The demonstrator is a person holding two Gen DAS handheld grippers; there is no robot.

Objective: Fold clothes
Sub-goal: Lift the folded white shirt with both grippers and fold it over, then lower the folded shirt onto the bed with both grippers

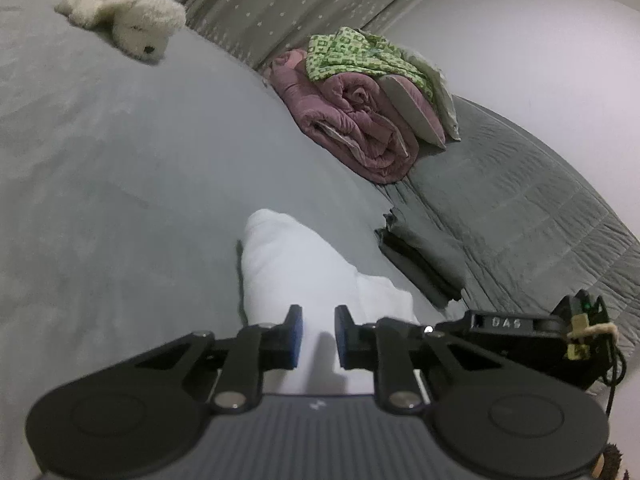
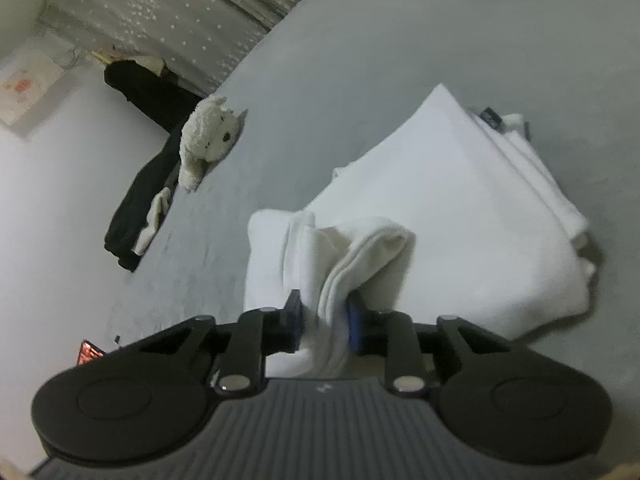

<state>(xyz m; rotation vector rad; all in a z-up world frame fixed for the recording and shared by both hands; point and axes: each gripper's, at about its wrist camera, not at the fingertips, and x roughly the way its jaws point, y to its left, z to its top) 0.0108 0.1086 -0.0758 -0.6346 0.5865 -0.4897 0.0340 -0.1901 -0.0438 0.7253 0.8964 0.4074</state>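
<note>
A folded white garment point(image 1: 304, 264) lies on the grey bed sheet point(image 1: 120, 160). In the left wrist view my left gripper point(image 1: 318, 336) sits low over its near end, the blue pads a narrow gap apart with white cloth filling that gap. In the right wrist view the same white garment point(image 2: 460, 208) spreads to the right, and a bunched fold of its near edge stands up between the pads of my right gripper point(image 2: 326, 320), which is shut on it. The right gripper's black housing point(image 1: 516, 332) shows close beside the left one.
A white plush toy point(image 1: 128, 16) point(image 2: 208, 132) lies far back on the sheet. A rolled pink quilt point(image 1: 352, 120) topped with green patterned cloth point(image 1: 352, 52) sits by the star-print headboard. Folded grey bedding point(image 1: 424, 256) lies right of the garment. A black garment point(image 2: 140, 184) hangs off the bed's far side.
</note>
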